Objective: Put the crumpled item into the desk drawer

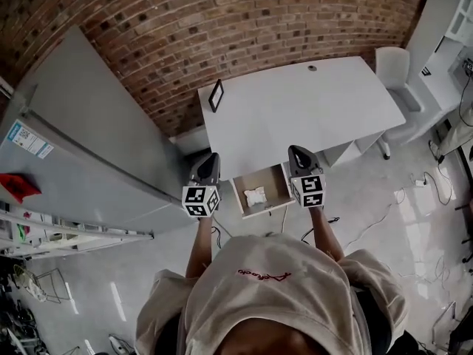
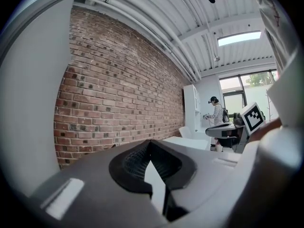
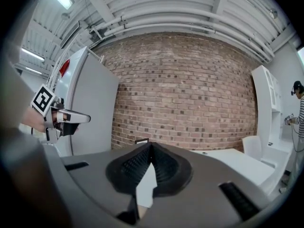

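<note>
Here, in the head view, the white desk [image 1: 295,109] lies at 12 o'clock against the brick wall [image 1: 185,28], with a dark frame [image 1: 216,95] upright near its 10 o'clock corner and a white chair [image 1: 394,69] at its 3 o'clock end. The drawer [image 1: 277,183] stands pulled out from the desk's near edge, and the crumpled item [image 1: 256,196], white, lies inside it on the drawer floor. The left gripper [image 1: 211,156] is held at 9 o'clock of the drawer and the right gripper [image 1: 295,150] at 3 o'clock; both are clear of the crumpled item.

In the left gripper view, the jaws are clenched tip to tip with nothing between them. The brick wall fills 9 o'clock, and a distant person [image 2: 217,114] in a striped top stands at 3 o'clock.

In the right gripper view, the jaws likewise meet at their tips and grasp nothing. The brick wall is at 12 o'clock and the desk runs toward 3 o'clock.
</note>
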`<state>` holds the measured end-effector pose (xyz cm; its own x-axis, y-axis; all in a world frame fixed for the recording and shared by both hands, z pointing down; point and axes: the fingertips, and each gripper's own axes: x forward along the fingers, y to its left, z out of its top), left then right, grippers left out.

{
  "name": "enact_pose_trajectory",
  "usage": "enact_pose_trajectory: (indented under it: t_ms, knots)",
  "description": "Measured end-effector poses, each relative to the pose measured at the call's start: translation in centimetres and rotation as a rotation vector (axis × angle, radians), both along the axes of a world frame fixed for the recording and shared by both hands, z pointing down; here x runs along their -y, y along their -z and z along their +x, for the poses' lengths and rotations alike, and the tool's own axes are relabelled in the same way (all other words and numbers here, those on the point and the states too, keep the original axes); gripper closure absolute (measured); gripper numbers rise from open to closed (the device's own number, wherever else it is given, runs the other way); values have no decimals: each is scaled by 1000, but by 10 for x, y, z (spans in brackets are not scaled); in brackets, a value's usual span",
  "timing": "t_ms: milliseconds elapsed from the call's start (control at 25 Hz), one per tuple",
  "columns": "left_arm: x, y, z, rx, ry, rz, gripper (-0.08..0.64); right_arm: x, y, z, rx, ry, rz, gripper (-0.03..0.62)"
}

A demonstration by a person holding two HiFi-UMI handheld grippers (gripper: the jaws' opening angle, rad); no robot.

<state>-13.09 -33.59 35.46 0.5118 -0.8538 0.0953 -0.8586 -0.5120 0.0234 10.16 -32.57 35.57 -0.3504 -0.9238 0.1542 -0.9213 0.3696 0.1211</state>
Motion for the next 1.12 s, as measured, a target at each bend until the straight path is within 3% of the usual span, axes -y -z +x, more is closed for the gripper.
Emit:
enact_pose_trajectory:
  t_ms: [320,1120]
  knots:
    - [5,11,0,3,6,32,551,4,7,-8,5,9,11,580]
    - [3,2,-4,0,-6,1,551,6,-3,-24,10,5,-20,580]
